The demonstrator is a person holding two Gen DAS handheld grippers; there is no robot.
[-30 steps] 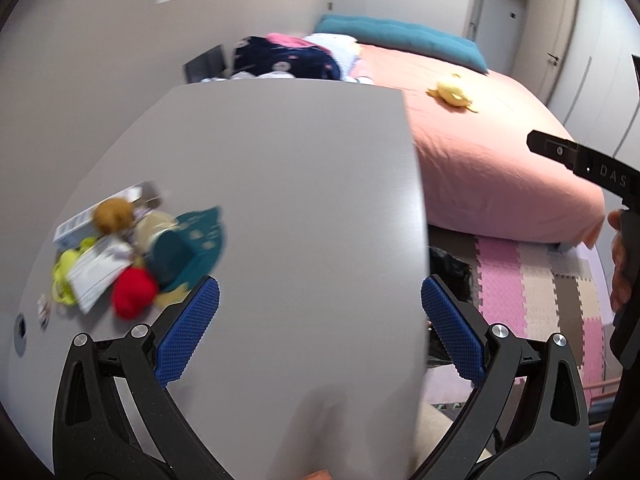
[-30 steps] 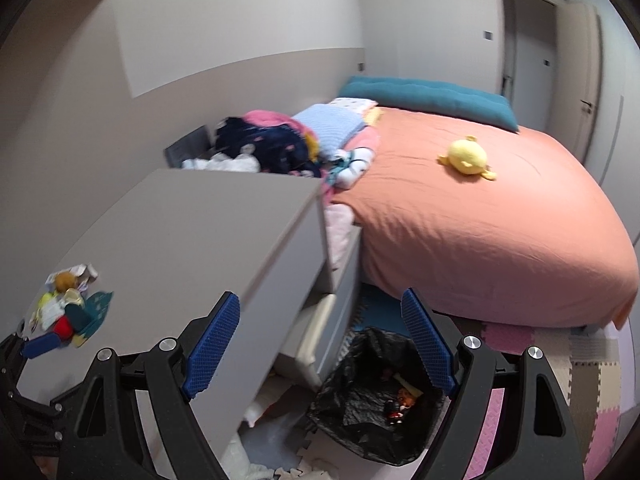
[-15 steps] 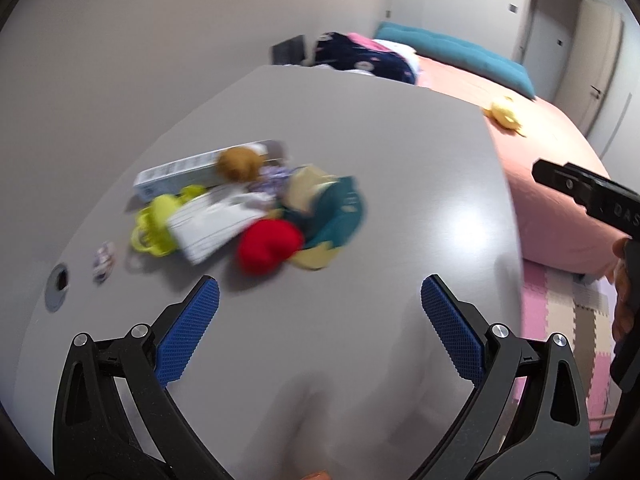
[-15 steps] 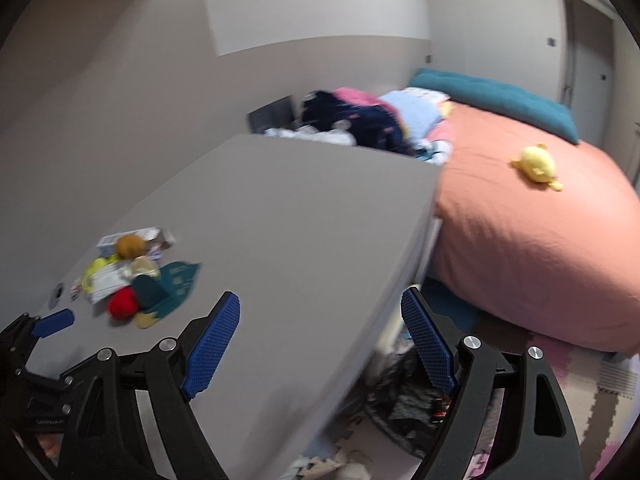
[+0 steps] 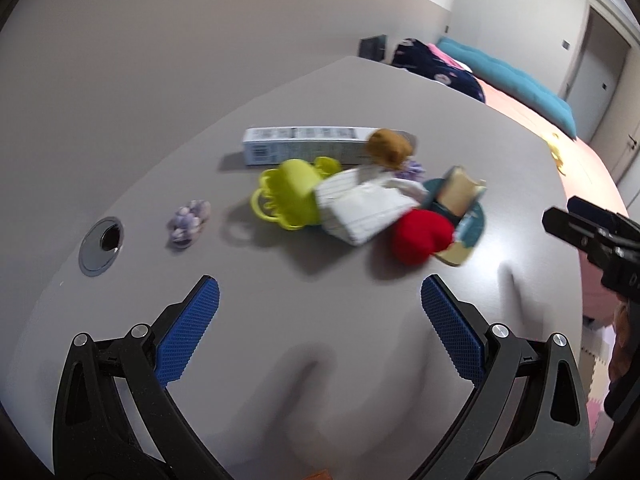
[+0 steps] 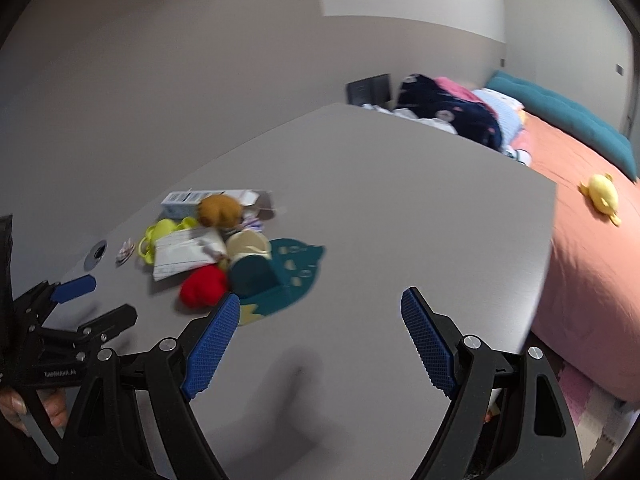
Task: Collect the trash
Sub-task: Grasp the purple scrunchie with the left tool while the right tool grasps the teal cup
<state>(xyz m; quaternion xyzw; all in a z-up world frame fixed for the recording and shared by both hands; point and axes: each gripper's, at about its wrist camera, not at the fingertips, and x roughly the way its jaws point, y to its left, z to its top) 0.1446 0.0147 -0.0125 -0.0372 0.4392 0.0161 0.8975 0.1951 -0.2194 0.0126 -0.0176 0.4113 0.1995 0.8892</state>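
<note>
A grey tabletop (image 5: 360, 92) with a smooth, matte surface carries a small heap of clutter near its far left side, close to the wall. At the back of the heap lies a long white carton (image 5: 304, 145) on its side, with a round brown ball (image 5: 390, 148) at its right end. In front of that sit a lime-green plastic toy (image 5: 290, 196) with looped handles, a crumpled white paper (image 5: 368, 210), a soft red lump (image 5: 420, 236) and a teal and cream piece (image 5: 464, 200) leaning against it; the blur makes it hard to tell what that last piece is. In the right wrist view a flat teal mat (image 6: 298, 268) lies under this end of the heap. A small pale purple wad (image 5: 188, 222) lies apart to the left, beside a round metal cable hole (image 5: 102, 246) set in the tabletop.

The left tongs (image 5: 320, 328) hover over the bare tabletop just short of the heap, their blue ribbed pads spread wide and holding nothing. The right tongs (image 6: 318, 338) are likewise wide apart and empty, their left pad overlapping the mat's edge in the picture. Nothing stands between either tongs and the heap.

Beyond the tabletop's far edge a pile of dark and pink clothes (image 6: 448, 112) lies on a bed (image 6: 580, 248) with a salmon cover, a long teal cushion (image 6: 560, 120) and a yellow plush toy (image 6: 602, 196).
</note>
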